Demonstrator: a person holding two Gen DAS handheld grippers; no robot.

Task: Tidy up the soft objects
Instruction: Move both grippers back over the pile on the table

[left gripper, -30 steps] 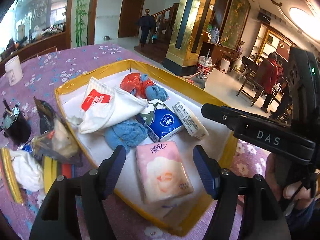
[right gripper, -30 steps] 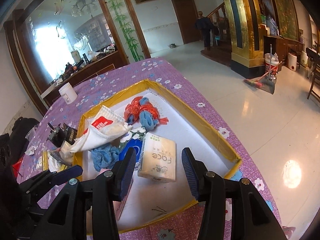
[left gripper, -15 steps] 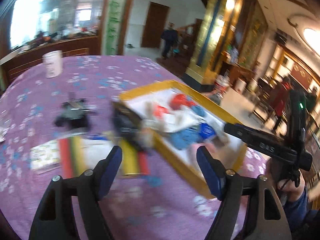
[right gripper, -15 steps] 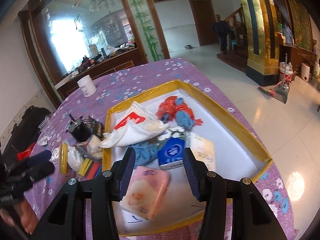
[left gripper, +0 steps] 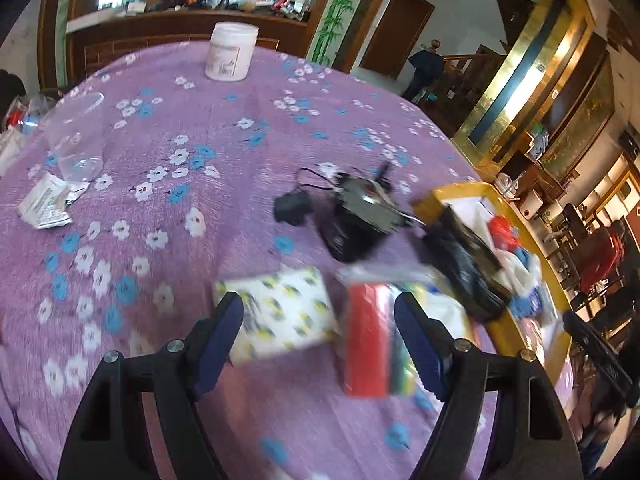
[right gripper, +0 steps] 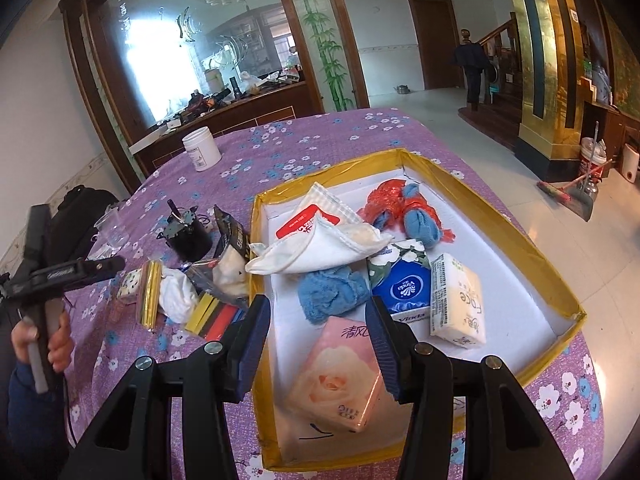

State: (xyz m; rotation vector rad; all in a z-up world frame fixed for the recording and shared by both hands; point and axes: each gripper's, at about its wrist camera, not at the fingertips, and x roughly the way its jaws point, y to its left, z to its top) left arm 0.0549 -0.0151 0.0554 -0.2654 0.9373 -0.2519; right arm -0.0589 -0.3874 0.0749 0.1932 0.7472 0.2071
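Now I am holding my left gripper point(left gripper: 318, 332) wide open over the white yellow-flowered tissue pack point(left gripper: 280, 316) left of the yellow-rimmed tray point(right gripper: 532, 240), while my right gripper point(right gripper: 316, 348), equally wide, is hovering above the pink rose-printed tissue pack point(right gripper: 336, 384) already inside.

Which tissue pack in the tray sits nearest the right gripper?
The pink rose-printed pack, just ahead of the right gripper; the blue Vinda pack and the cream pack lie farther in.
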